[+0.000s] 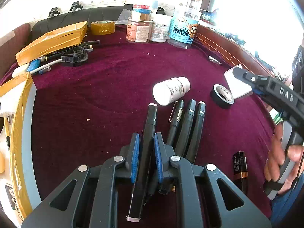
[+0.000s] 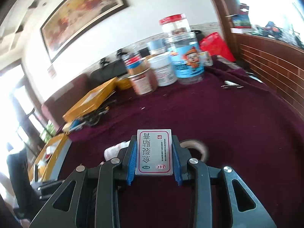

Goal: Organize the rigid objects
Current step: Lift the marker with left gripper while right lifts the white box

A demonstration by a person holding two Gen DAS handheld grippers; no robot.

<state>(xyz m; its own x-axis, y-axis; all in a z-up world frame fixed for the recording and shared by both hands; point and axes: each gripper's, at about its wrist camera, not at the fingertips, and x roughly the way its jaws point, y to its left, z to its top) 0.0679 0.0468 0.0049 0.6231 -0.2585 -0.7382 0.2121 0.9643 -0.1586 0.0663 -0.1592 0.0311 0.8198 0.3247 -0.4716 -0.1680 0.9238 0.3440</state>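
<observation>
White wall (image 2: 155, 5) carries a large framed painting (image 2: 81, 17). Daylight blows out the window (image 1: 247, 5) at right. Brown brick-pattern panelling (image 2: 269, 64) runs below it. Table draped in maroon cloth (image 1: 117, 79).

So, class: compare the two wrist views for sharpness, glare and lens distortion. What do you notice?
Left wrist view: sharp, the black marker crisp in the left gripper; windows blown out white; fisheye bends the table edge. Right wrist view: the background jars smeared by motion blur, the small box in the right gripper readable; glare at both sides.
</observation>
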